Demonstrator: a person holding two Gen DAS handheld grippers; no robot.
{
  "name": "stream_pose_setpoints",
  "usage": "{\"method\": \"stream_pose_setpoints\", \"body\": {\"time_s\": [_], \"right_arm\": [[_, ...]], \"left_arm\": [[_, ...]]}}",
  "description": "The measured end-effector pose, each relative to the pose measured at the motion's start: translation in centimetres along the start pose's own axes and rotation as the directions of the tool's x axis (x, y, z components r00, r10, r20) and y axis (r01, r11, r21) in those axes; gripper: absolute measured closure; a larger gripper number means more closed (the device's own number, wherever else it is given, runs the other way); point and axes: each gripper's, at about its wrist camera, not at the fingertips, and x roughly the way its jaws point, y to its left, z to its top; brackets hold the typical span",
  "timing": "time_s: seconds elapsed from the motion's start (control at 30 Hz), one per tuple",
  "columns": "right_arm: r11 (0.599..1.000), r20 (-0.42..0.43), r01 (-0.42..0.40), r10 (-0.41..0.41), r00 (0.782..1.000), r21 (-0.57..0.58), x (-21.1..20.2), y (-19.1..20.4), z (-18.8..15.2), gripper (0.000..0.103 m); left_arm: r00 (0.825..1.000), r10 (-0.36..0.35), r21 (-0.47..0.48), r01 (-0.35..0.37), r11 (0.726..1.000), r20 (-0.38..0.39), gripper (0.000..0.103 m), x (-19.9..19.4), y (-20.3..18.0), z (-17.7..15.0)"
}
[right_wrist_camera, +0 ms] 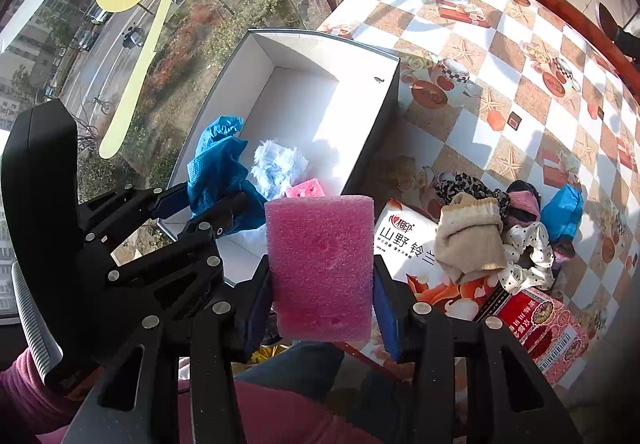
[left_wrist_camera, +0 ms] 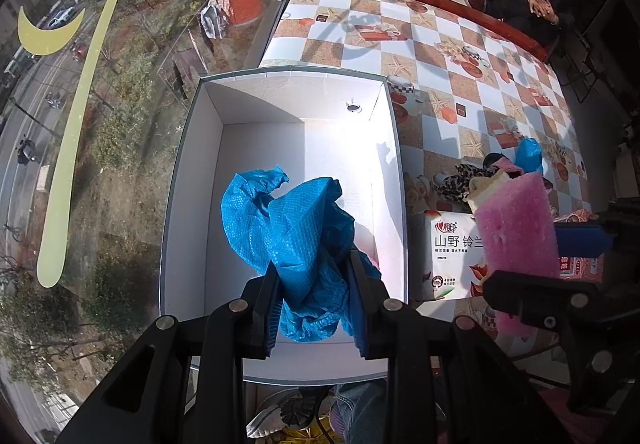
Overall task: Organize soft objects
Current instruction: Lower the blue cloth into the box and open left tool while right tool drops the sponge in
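My left gripper (left_wrist_camera: 314, 284) is shut on a crumpled blue plastic shoe cover (left_wrist_camera: 288, 228) and holds it over the near end of an open white box (left_wrist_camera: 188, 164). My right gripper (right_wrist_camera: 322, 296) is shut on a pink foam block (right_wrist_camera: 320, 268), to the right of the box's near end. The right wrist view shows the left gripper (right_wrist_camera: 208, 204) with the blue cover (right_wrist_camera: 218, 172) over the box (right_wrist_camera: 372, 132). Inside the box lie a pale blue fluffy wad (right_wrist_camera: 278, 164) and a small pink sponge (right_wrist_camera: 306, 188).
A pile of socks and scrunchies (right_wrist_camera: 492, 228), with another blue cover (right_wrist_camera: 564, 212), lies on tissue packs (right_wrist_camera: 408, 240) and a red packet (right_wrist_camera: 536, 328) on the checkered table (right_wrist_camera: 500, 44). A window borders the left. A person sits at the far right (left_wrist_camera: 548, 0).
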Motion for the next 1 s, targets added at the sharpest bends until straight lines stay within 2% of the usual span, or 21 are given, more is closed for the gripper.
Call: {"method": "stream_pose_setpoints", "body": {"time_s": [0.33,0.73,1.0], "right_arm": [[1.000,-0.003,-0.012,0.012,1.000,0.020,0.5,-0.5,0.8,0.056],[0.999,0.022,-0.037,0.036,0.999,0.037,1.7,0.1,5.7,0.056],[0.998,0.017,-0.061,0.061,0.998,0.030,3.2,1.1,8.0,0.056]], "left_arm": [[1.000,0.001,-0.045,-0.001,0.999,-0.011,0.071,0.3,1.0,0.7],[0.999,0.028,-0.162,-0.031,0.986,-0.020,0.071,2.1,4.7,3.2],[0.998,0.050,-0.174,-0.053,0.983,-0.025,0.070,2.9,5.4,4.1]]}}
